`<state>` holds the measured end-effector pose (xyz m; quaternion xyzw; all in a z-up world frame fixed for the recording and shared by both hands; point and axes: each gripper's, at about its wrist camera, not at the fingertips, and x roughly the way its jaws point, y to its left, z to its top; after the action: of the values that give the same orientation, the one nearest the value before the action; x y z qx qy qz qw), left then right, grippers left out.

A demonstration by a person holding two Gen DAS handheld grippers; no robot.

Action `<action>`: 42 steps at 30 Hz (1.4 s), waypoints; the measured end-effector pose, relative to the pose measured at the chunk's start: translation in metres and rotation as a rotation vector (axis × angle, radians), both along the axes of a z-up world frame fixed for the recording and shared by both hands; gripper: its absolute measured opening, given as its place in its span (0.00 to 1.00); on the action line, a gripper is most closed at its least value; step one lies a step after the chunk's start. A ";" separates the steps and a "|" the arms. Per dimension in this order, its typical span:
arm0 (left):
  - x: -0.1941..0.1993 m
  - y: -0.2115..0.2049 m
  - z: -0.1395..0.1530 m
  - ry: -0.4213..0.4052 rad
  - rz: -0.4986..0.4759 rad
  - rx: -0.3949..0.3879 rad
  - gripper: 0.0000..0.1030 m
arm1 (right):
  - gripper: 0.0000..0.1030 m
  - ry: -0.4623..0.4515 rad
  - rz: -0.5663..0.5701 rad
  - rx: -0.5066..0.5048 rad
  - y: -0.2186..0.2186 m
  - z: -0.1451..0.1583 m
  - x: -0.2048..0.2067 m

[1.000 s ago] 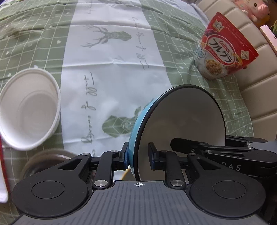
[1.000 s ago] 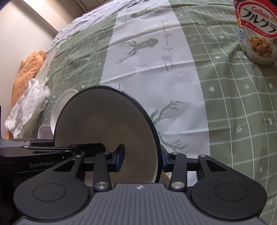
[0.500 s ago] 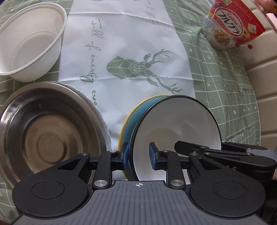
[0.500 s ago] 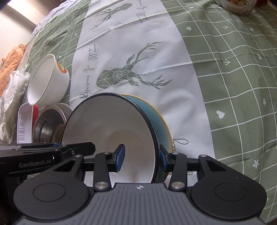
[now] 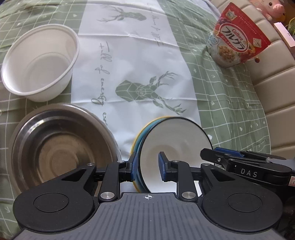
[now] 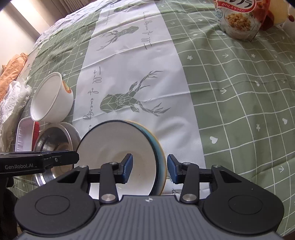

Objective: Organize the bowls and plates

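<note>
Both sets of jaws have parted since half a second ago. I see the blue bowl [image 5: 173, 147] [image 6: 118, 153], white inside, resting tilted on the yellow-rimmed plate [image 5: 137, 136] [image 6: 162, 162]. Left gripper [image 5: 147, 169] and right gripper [image 6: 149, 168] straddle its rim, pads spread, gripping nothing. Readable: "Calbee" on the cereal bag [image 5: 236, 37] [image 6: 239, 16], "GenRobot.AI", "DAS". Nearby: steel bowl [image 5: 60, 149] [image 6: 53, 142], white paper bowl [image 5: 39, 62] [image 6: 49, 97], deer tablecloth [image 5: 140, 55] [image 6: 230, 83].

Soft, even indoor light, faint shadows, strong fisheye bending at edges, slight motion blur nearby
</note>
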<state>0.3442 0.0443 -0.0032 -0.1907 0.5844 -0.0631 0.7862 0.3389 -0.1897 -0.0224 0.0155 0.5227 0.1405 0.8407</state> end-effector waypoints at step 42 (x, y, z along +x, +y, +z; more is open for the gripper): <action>0.000 -0.027 -0.051 0.179 -0.053 -0.014 0.36 | 0.51 0.261 -0.020 0.110 -0.008 -0.070 0.006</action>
<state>0.3445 0.0172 -0.0547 -0.1853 0.6569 -0.0708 0.7274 0.3445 -0.1973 -0.0922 0.0849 0.6191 0.1571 0.7647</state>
